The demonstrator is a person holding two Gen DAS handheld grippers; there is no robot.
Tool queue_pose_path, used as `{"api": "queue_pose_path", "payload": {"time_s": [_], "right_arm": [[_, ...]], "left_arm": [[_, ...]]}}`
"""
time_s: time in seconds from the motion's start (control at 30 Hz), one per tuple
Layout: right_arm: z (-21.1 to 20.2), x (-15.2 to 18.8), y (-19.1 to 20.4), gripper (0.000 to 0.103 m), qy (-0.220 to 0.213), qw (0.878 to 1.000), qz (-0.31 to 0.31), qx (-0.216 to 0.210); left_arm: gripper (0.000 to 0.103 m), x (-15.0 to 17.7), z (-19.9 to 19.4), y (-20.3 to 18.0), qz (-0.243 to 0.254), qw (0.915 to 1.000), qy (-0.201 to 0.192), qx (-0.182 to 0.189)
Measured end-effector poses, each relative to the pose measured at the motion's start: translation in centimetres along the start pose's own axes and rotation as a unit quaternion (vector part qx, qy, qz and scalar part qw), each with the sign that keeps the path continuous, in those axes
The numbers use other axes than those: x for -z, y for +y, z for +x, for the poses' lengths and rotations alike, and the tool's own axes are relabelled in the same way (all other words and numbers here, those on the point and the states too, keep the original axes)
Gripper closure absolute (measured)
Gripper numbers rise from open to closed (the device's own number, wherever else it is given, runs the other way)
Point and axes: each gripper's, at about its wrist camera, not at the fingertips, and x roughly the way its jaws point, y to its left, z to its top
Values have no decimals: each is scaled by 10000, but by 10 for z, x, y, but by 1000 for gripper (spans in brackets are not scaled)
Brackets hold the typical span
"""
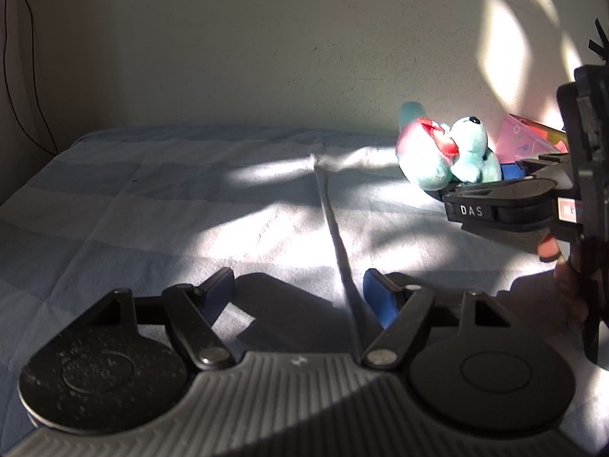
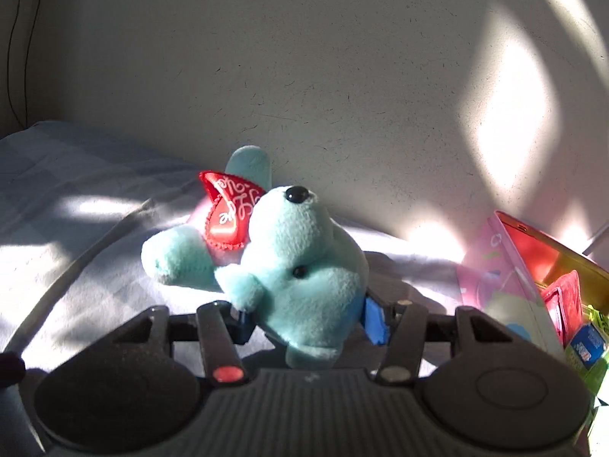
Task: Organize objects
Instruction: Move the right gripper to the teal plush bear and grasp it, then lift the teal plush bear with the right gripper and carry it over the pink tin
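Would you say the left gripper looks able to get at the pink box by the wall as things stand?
Probably not directly: the right gripper, shut on the teal plush toy, sits in front of the pink box, blocking the left gripper, whose fingers are open and empty.

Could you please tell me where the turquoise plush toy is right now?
In the right wrist view the plush toy lies on the bedsheet near the wall, its head between the right tool pads, left of the pink box.

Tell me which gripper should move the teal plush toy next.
Right. The right gripper already has the teal plush toy between its pads, seemingly pinched. The left gripper is open over bare bedsheet, well away.
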Motion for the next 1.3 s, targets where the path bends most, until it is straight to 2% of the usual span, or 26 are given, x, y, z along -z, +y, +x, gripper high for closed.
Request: {"api": "queue_pose_path", "payload": {"time_s": [0.1, 0.4, 0.63, 0.73, 0.77, 0.87, 0.97, 1.13, 1.2, 1.3], "right_arm": [[-16, 9, 4, 51, -33, 9998, -165, -47], [-99, 64, -5, 50, -119, 9987, -456, -214], [-164, 118, -33, 45, -16, 9997, -253, -2], [-186, 137, -45, 28, -57, 10000, 31, 59], [-198, 147, -52, 24, -86, 9996, 251, -41], [-207, 156, -58, 18, -111, 9990, 391, -168], [-217, 165, -68, 18, -175, 9974, 613, -335], [-223, 172, -91, 18, -250, 9881, 1257, -846], [-220, 172, -97, 18, -270, 9810, 1557, -1126], [-219, 172, -100, 18, -306, 9770, 1691, -1262]], "left_arm": [[26, 0, 0, 1, -18, 10000, -2, 4], [21, 0, 0, 2, -55, 10000, -3, 26], [19, 3, -4, 4, -67, 9999, -43, 119], [18, 5, -11, 3, -28, 9993, -168, 328], [17, 6, -14, 1, 7, 9990, -217, 402], [14, 8, -19, -6, 76, 9966, -167, 804], [14, 11, -33, -17, -7, 9908, -29, 1350], [14, 20, -74, -50, 103, 9712, 71, 2377], [14, 21, -82, -64, 164, 9634, 187, 2668], [14, 22, -84, -84, 189, 9514, 447, 3041]]}}
